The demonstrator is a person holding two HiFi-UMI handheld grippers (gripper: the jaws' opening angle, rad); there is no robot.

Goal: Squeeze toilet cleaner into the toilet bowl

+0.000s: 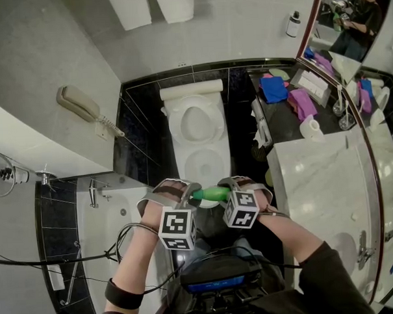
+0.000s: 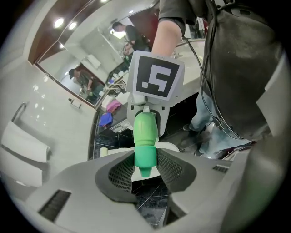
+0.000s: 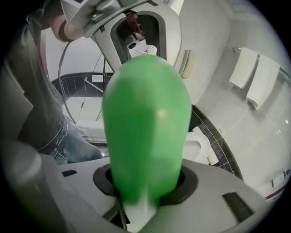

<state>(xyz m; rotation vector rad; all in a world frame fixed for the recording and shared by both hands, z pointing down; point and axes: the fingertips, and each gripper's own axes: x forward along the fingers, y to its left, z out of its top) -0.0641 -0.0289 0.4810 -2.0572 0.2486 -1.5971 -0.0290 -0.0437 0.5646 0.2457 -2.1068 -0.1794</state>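
Note:
A green toilet cleaner bottle (image 1: 212,194) lies level between my two grippers, above the front of the white toilet (image 1: 176,131), whose bowl stands open. My left gripper (image 1: 188,194) is shut on the bottle's green cap (image 2: 145,154), which sits between the two mesh pads with its nozzle tip toward the camera. My right gripper (image 1: 232,192) is shut on the bottle's wide body (image 3: 145,123), which fills most of the right gripper view. In the left gripper view the right gripper's marker cube (image 2: 155,79) shows behind the bottle (image 2: 145,127).
A wall phone (image 1: 84,104) hangs at the left, above a bathtub (image 1: 114,218). A dark counter (image 1: 282,117) to the right of the toilet holds blue and pink cloths and a paper roll (image 1: 310,127). A marble vanity (image 1: 321,180) and a mirror lie at the right.

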